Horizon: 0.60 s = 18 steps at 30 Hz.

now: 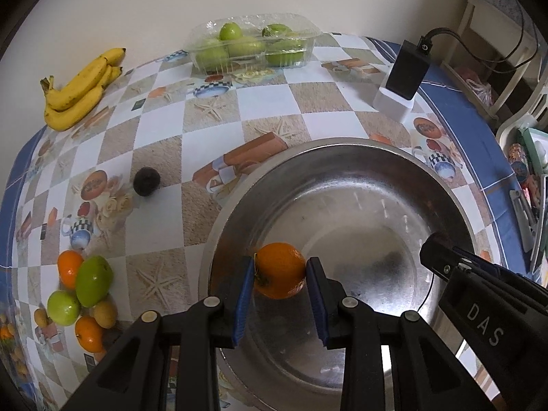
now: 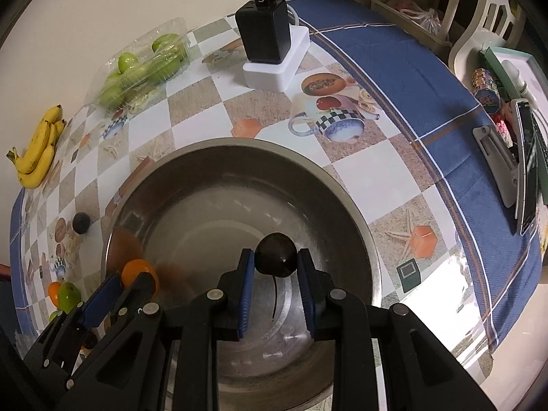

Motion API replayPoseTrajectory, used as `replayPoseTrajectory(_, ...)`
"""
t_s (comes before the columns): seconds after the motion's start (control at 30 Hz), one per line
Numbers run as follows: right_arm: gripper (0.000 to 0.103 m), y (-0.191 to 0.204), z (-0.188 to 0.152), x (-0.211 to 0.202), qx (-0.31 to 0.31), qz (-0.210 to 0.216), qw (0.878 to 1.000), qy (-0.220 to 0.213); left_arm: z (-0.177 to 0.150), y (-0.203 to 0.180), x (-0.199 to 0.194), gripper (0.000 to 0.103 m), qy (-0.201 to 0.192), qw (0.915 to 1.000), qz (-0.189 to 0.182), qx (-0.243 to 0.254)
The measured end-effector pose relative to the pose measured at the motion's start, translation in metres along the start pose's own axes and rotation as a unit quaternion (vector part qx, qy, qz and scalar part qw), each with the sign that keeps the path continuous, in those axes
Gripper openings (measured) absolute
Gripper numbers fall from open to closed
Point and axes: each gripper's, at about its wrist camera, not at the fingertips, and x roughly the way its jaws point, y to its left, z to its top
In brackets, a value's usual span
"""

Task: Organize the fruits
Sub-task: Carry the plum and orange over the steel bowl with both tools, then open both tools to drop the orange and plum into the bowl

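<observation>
My left gripper (image 1: 281,263) is shut on an orange (image 1: 279,274), held just above the inside of a large steel bowl (image 1: 342,145) near its left wall. In the right wrist view my right gripper (image 2: 275,255) is shut on a dark round fruit (image 2: 275,257) over the middle of the same bowl (image 2: 239,144). Each gripper shows in the other's view: the right gripper (image 1: 435,245) at the bowl's right side, the left gripper (image 2: 132,277) with its orange (image 2: 137,270) at the bowl's left side. Both point steeply down.
On the patterned tablecloth lie bananas (image 1: 78,85), a clear plastic box of green fruits (image 1: 253,46), a second dark fruit (image 1: 146,181) and a pile of oranges and green fruits (image 1: 87,284). A black adapter on a white box (image 2: 265,34) stands behind the bowl. A phone in a clamp (image 2: 525,171) is at the right edge.
</observation>
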Motion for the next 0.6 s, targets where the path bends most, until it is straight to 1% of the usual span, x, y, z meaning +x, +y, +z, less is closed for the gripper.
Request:
replayPoseTrajectory(0.1, 0.028, 0.000, 0.001, -0.001, 0.001, 0.006, 1.000, 0.000, 0.000, 0.000, 0.000, 0.034, 0.001, 1.0000, -0.002, 0.000)
replayPoseTrajectory(0.13, 0.029, 0.000, 0.001, -0.001, 0.000, 0.004, 1.000, -0.001, -0.001, 0.000, 0.000, 0.034, 0.002, 1.0000, -0.002, 0.000)
replayPoseTrajectory(0.23, 0.039, -0.002, 0.001, -0.004, 0.005, 0.008, 1.000, -0.005, -0.001, 0.001, -0.001, 0.036, 0.001, 1.0000, -0.003, -0.002)
replayPoseTrajectory(0.3, 0.040, -0.004, 0.002, -0.008, 0.007, 0.010, 1.000, -0.012, 0.000, 0.001, -0.004, 0.037, -0.004, 1.0000, -0.004, -0.003)
replayPoseTrajectory(0.33, 0.040, -0.004, 0.003, -0.010, 0.008, 0.010, 1.000, -0.015, 0.000, 0.001, -0.005, 0.039, -0.006, 1.0000, -0.005, -0.004)
replayPoseTrajectory(0.4, 0.041, -0.006, 0.003, -0.013, 0.011, 0.013, 1.000, -0.021, 0.001, 0.002, -0.011, 0.053, -0.015, 0.9998, -0.008, -0.006)
replayPoseTrajectory(0.47, 0.044, -0.007, 0.003, -0.016, 0.012, 0.013, 1.000, -0.025, 0.003, 0.003, -0.017, 0.057, -0.023, 0.9997, -0.008, -0.009)
replayPoseTrajectory(0.6, 0.046, -0.007, 0.004, -0.022, 0.012, 0.015, 0.999, -0.034, 0.006, 0.008, -0.025, 0.060, -0.035, 0.9992, -0.007, -0.019)
